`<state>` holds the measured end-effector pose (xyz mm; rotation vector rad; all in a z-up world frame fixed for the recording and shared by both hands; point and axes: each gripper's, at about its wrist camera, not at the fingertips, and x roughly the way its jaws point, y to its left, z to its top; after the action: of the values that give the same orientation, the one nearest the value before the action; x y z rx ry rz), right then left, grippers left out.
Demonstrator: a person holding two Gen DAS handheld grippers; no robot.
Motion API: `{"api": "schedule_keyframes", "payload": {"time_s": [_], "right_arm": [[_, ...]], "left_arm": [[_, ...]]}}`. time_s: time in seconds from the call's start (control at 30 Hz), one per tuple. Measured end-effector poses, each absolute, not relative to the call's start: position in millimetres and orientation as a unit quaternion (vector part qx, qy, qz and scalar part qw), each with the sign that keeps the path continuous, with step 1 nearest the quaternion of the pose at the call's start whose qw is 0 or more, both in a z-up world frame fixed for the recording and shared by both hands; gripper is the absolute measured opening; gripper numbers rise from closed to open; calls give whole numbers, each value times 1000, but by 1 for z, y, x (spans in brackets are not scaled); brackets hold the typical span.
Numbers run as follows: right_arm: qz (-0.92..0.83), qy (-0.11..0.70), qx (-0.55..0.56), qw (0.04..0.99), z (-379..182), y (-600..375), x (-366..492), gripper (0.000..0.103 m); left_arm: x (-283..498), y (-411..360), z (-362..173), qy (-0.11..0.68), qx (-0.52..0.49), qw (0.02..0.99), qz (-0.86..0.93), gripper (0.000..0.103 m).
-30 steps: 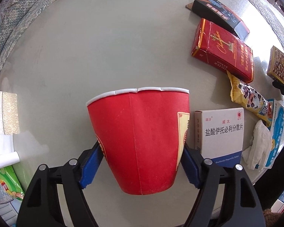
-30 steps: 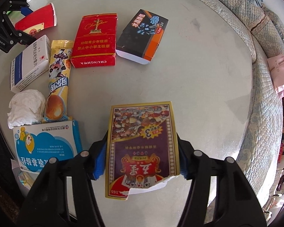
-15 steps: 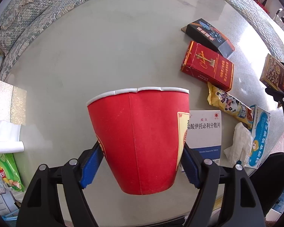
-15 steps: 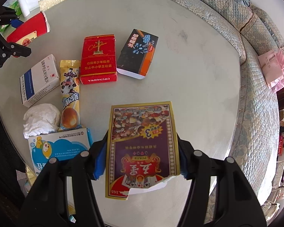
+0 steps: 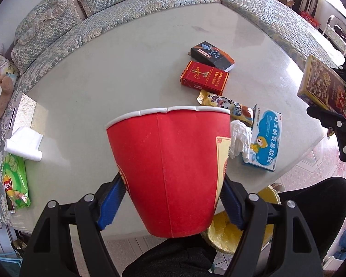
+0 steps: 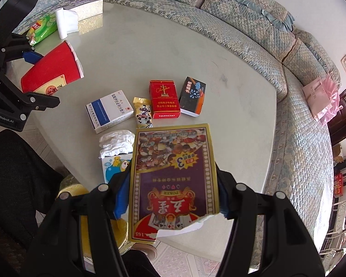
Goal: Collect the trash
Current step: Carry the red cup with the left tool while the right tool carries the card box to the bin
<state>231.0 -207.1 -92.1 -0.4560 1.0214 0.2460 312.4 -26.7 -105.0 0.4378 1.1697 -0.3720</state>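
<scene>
Two loads are aloft over the table (image 6: pixel 230 53): left tongs (image 5: pixel 170 198) clamp the red cup (image 5: pixel 170 168), right tongs (image 6: pixel 173 191) clamp the poker box (image 6: pixel 173 180); advise steady grips until above the yellow bin (image 5: pixel 233 235) at 5 o'clock.

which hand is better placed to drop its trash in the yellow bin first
Left, narrowly. Its tongs hold the cup with its base right beside the bin below. The right tongs hold the card box slightly further off the bin.
</scene>
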Motion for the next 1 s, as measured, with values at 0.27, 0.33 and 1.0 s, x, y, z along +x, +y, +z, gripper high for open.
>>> {"api": "schedule_keyframes", "payload": {"time_s": [0.27, 0.33, 1.0], "right_arm": [[128, 466, -224, 847, -80, -188, 163, 59], [132, 463, -225, 847, -79, -184, 148, 59], [152, 502, -236, 818, -152, -158, 67, 59]], "left_arm": [[245, -29, -88, 521, 206, 806, -191, 74], [232, -30, -89, 520, 206, 805, -197, 74], [147, -46, -178, 558, 212, 758, -265, 74]]}}
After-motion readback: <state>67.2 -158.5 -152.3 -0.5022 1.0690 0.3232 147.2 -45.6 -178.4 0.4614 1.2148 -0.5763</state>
